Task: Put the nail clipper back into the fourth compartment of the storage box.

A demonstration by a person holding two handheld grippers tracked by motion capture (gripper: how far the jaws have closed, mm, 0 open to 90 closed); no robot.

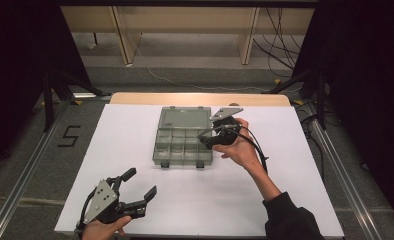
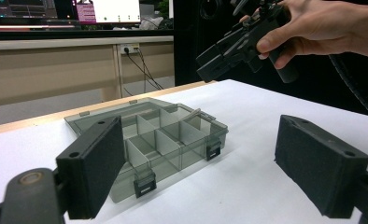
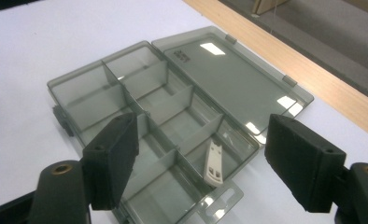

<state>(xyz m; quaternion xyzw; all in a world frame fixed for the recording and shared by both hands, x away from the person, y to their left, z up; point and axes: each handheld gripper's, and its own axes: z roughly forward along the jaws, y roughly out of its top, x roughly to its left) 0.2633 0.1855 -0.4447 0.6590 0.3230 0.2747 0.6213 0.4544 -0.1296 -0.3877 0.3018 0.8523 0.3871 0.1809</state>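
White clip (image 3: 214, 164) lies in the box (image 3: 79, 81) corner just below the right gripper's (image 3: 201, 168) spread jaws, left gripper (image 1: 137, 190) spread, far off.

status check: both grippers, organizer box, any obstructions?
Left gripper open, near table edge, empty. Right gripper open above organizer box; lid flat open. White clip in an end compartment. Nothing blocking.

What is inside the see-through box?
The box lies open. One small white flat piece sits in a compartment at one end. The other visible compartments look empty; the right gripper covers some.
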